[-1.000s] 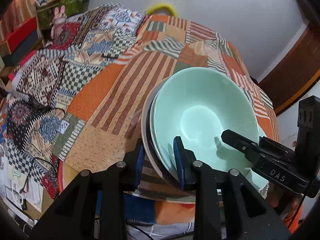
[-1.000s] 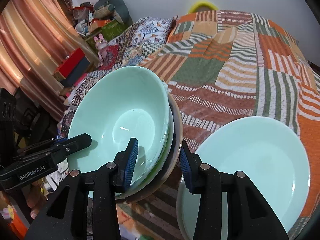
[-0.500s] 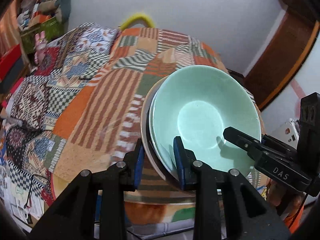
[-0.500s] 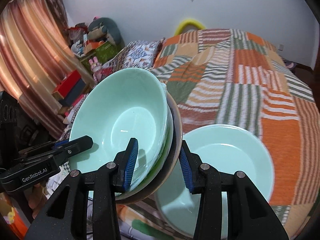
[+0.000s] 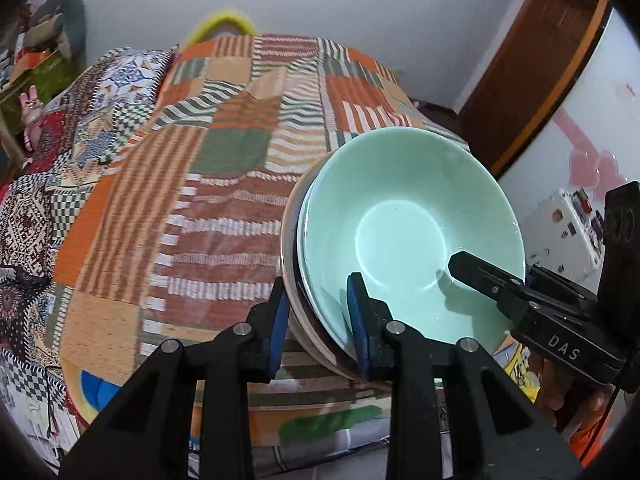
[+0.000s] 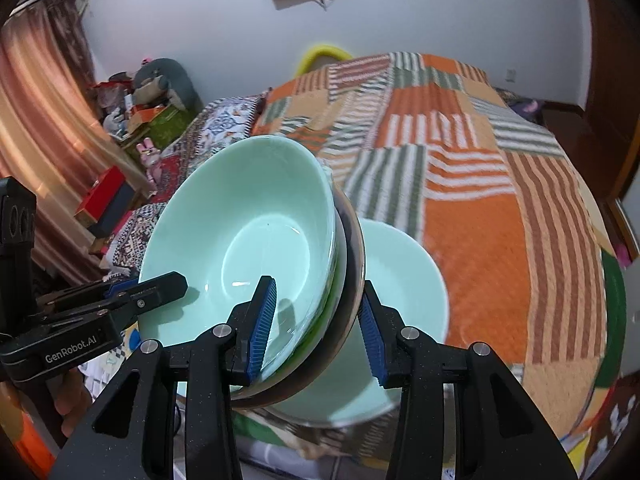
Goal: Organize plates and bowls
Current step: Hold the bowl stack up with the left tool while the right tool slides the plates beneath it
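While both grippers, left gripper (image 5: 316, 322), right gripper (image 6: 316, 320), clamp one bowl stack (image 6: 256, 240), one plate (image 6: 408, 280) below

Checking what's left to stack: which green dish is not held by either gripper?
The flat mint plate lying on the patchwork bedspread, behind the held stack; the mint bowl is gripped.

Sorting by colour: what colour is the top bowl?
Pale mint green bowl, clearest in the right wrist view.

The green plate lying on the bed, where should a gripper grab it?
By the rim of the green plate, coming from the bare right side. It is shallow and lies flat on the quilt, and the held bowl stack covers its left edge.
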The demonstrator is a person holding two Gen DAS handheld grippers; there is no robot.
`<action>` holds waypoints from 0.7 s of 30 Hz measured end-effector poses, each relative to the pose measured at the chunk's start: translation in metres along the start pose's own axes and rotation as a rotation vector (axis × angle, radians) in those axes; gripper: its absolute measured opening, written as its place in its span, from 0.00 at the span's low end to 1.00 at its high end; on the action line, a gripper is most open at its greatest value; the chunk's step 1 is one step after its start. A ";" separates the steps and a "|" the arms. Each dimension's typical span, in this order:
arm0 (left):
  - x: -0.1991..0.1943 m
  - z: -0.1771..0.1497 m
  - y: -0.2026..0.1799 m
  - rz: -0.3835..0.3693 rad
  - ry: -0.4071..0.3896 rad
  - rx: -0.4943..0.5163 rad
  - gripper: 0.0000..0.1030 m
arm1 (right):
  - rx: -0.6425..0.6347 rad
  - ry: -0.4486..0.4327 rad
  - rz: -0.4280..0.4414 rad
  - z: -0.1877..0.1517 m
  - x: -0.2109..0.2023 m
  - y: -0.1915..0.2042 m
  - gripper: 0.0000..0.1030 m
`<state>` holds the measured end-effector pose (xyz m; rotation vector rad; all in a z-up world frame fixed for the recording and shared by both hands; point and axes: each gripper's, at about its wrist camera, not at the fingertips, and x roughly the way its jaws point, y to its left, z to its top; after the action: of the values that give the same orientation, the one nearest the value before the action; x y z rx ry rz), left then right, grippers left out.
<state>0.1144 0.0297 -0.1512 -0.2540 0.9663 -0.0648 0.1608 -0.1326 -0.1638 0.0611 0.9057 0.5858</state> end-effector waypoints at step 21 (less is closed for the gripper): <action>0.053 -0.001 0.008 -0.079 0.119 -0.056 0.29 | 0.086 0.049 0.023 -0.014 0.014 -0.033 0.44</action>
<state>0.1428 0.0283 -0.1961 -0.3427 1.0775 -0.1272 0.1714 -0.1564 -0.1922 0.1355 0.9786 0.5719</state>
